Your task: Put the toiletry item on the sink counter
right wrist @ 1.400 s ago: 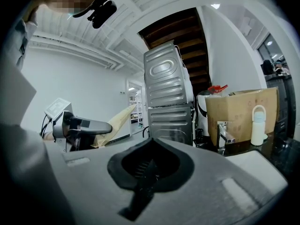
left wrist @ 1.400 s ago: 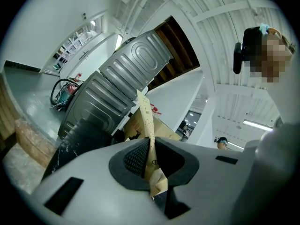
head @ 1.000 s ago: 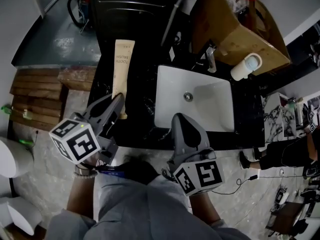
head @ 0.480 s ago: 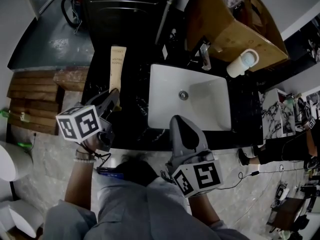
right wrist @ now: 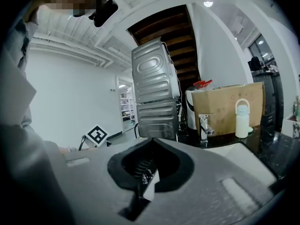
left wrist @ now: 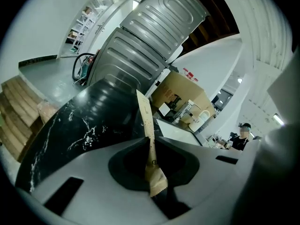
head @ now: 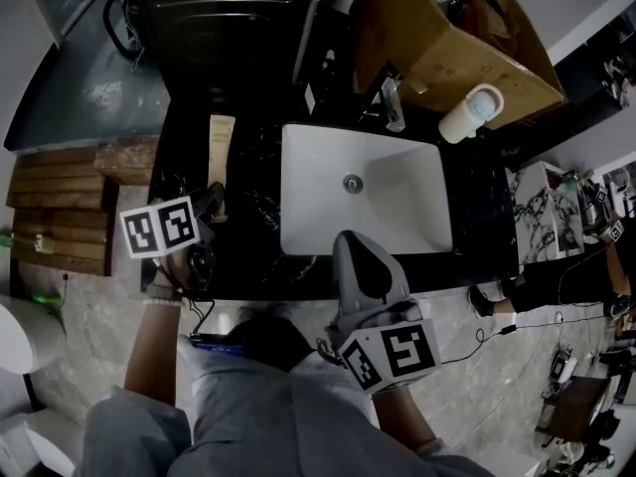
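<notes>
A long beige toothbrush packet stretches over the left part of the black marble sink counter, left of the white basin. My left gripper is shut on the packet's near end. In the left gripper view the packet runs forward from between the closed jaws of that gripper, above the counter. I cannot tell whether its far end touches the counter. My right gripper hovers at the counter's front edge before the basin, and its jaws meet at the tips with nothing gripped.
A chrome faucet stands behind the basin, with a white bottle to its right and a cardboard box behind. A dark ribbed appliance sits at the back left. Wooden steps lie left of the counter.
My left gripper has sunk toward the counter with the packet still in it, and the packet now looks lower and flatter over the marble. The right gripper has hardly shifted.
</notes>
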`<control>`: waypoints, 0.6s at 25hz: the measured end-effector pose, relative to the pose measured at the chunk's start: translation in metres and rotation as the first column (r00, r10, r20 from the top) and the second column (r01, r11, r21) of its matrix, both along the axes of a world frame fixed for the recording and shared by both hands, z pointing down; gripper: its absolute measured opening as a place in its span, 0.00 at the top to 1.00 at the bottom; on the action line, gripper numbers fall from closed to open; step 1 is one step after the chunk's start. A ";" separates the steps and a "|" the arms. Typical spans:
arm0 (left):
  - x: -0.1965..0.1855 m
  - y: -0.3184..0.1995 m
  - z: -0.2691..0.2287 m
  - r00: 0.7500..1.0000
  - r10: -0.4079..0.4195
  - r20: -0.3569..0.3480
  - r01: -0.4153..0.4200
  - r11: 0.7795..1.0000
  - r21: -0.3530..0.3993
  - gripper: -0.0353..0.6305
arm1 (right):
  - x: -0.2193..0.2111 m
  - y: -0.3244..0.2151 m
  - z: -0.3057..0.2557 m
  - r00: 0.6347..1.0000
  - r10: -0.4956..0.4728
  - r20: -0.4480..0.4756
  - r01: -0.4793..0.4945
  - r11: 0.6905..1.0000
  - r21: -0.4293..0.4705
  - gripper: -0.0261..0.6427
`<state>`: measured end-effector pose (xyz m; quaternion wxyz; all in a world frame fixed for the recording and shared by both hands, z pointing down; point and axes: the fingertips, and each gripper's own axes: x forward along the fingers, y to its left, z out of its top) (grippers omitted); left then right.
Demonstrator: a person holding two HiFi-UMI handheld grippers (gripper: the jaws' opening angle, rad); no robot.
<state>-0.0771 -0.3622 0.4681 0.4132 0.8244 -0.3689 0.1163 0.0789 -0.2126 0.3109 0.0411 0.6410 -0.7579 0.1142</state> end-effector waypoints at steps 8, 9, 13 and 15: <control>0.004 -0.008 0.019 0.997 0.022 0.074 -0.021 1.000 -0.020 0.89 | 0.003 -0.001 0.003 1.000 0.009 0.000 -0.009 1.000 -0.011 0.97; 0.004 -0.009 0.020 0.997 0.021 0.081 -0.020 1.000 -0.019 0.89 | 0.003 -0.001 0.003 1.000 0.009 -0.001 -0.009 1.000 -0.011 0.97; 0.004 -0.014 0.024 0.991 0.016 0.132 -0.012 0.999 -0.030 0.89 | 0.002 -0.001 0.004 1.000 0.011 0.000 -0.011 1.000 -0.012 0.97; 0.005 -0.015 0.026 0.988 0.020 0.156 -0.014 0.999 -0.036 0.89 | 0.002 -0.001 0.004 1.000 0.011 0.000 -0.011 1.000 -0.012 0.97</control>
